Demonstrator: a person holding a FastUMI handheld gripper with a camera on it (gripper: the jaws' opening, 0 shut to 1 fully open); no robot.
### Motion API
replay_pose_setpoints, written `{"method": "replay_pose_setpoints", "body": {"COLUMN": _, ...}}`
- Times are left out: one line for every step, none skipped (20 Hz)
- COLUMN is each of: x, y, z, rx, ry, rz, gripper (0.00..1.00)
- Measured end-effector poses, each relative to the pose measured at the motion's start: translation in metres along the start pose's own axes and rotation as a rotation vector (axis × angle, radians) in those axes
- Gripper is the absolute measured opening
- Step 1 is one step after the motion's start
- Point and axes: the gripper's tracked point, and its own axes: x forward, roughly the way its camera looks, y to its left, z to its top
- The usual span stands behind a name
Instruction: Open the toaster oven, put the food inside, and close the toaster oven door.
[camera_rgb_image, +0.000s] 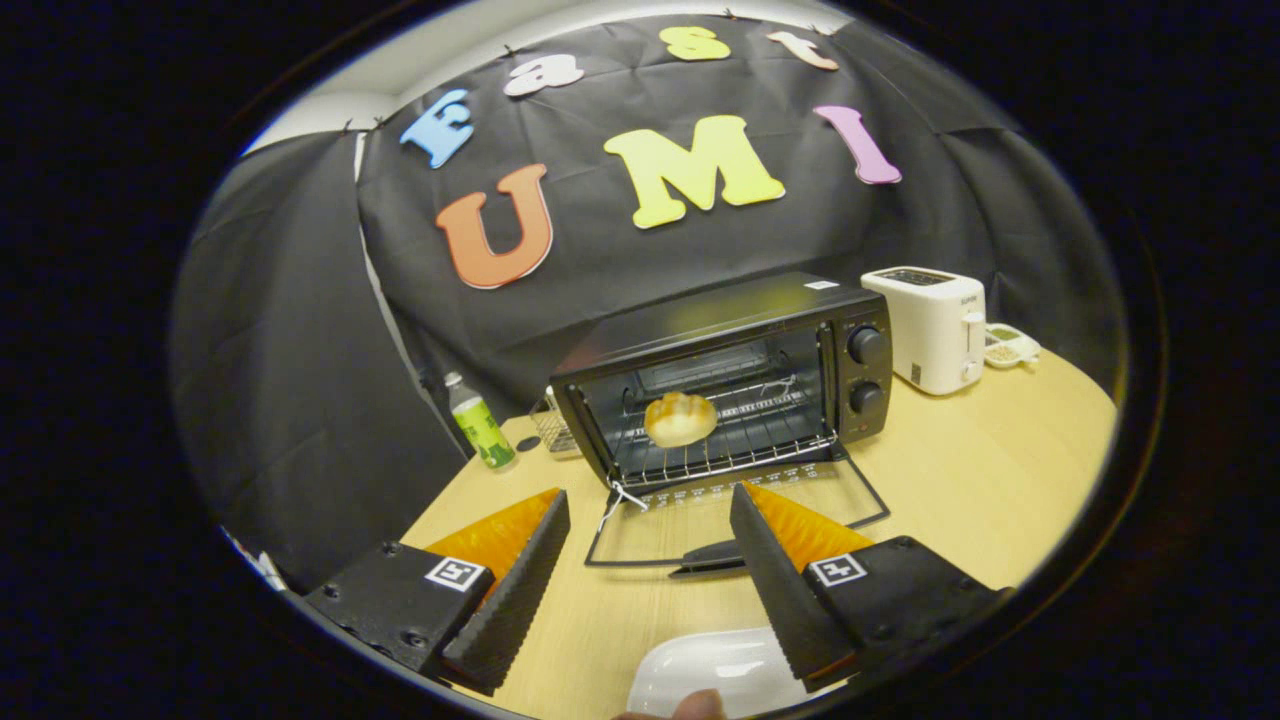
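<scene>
Toaster oven (740, 385): a boxy black metal unit standing on the round light-wood table (980, 480), beyond the fingers. Its glass door (735, 525), framed in dark metal, is folded fully down and lies flat on the tabletop, its handle nearest the fingers. Inside, a wire rack (730, 455) of thin parallel bars carries the food (680, 418), a pale golden, rounded bun with a lobed top, sitting toward the rack's left side. Two round black knobs (866, 370) are stacked on the oven's right-hand panel.

Gripper (650, 525): jaws spread wide, grasping nothing; the two wedge-shaped fingers (515, 590) show ribbed inner faces, and each mount carries a square printed marker.

A glossy white dish (715, 675) lies between the fingers at the near table edge. Right of the oven stands a smooth white slot toaster (935, 328); its small label is too fine to read. Left of the oven stands a clear plastic bottle (480, 425) with a green label, text illegible.
</scene>
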Motion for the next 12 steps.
{"method": "replay_pose_setpoints", "body": {"x": -0.003, "y": -0.002, "z": -0.008, "rx": -0.026, "ry": 0.015, "rz": 0.001, "gripper": 1.00}}
{"method": "replay_pose_setpoints", "body": {"x": -0.004, "y": -0.003, "z": -0.019, "rx": -0.050, "ry": 0.046, "rz": 0.006, "gripper": 1.00}}
{"method": "replay_pose_setpoints", "body": {"x": -0.003, "y": -0.007, "z": -0.030, "rx": -0.067, "ry": 0.075, "rz": 0.003, "gripper": 1.00}}
{"method": "replay_pose_setpoints", "body": {"x": -0.002, "y": -0.012, "z": -0.042, "rx": -0.080, "ry": 0.103, "rz": -0.003, "gripper": 1.00}}
{"method": "replay_pose_setpoints", "body": {"x": 0.001, "y": -0.018, "z": -0.051, "rx": -0.091, "ry": 0.128, "rz": -0.010, "gripper": 1.00}}
{"method": "replay_pose_setpoints", "body": {"x": 0.004, "y": -0.023, "z": -0.063, "rx": -0.100, "ry": 0.157, "rz": -0.016, "gripper": 1.00}}
{"method": "replay_pose_setpoints", "body": {"x": 0.007, "y": -0.027, "z": -0.074, "rx": -0.106, "ry": 0.190, "rz": -0.023, "gripper": 1.00}}
{"method": "replay_pose_setpoints", "body": {"x": 0.009, "y": -0.034, "z": -0.083, "rx": -0.121, "ry": 0.218, "rz": -0.035, "gripper": 1.00}}
{"method": "replay_pose_setpoints", "body": {"x": 0.013, "y": -0.041, "z": -0.088, "rx": -0.132, "ry": 0.239, "rz": -0.048, "gripper": 1.00}}
{"method": "replay_pose_setpoints", "body": {"x": 0.016, "y": -0.046, "z": -0.092, "rx": -0.136, "ry": 0.255, "rz": -0.057, "gripper": 1.00}}
{"method": "replay_pose_setpoints", "body": {"x": 0.019, "y": -0.048, "z": -0.098, "rx": -0.138, "ry": 0.276, "rz": -0.059, "gripper": 1.00}}
{"method": "replay_pose_setpoints", "body": {"x": 0.021, "y": -0.050, "z": -0.105, "rx": -0.137, "ry": 0.300, "rz": -0.059, "gripper": 1.00}}
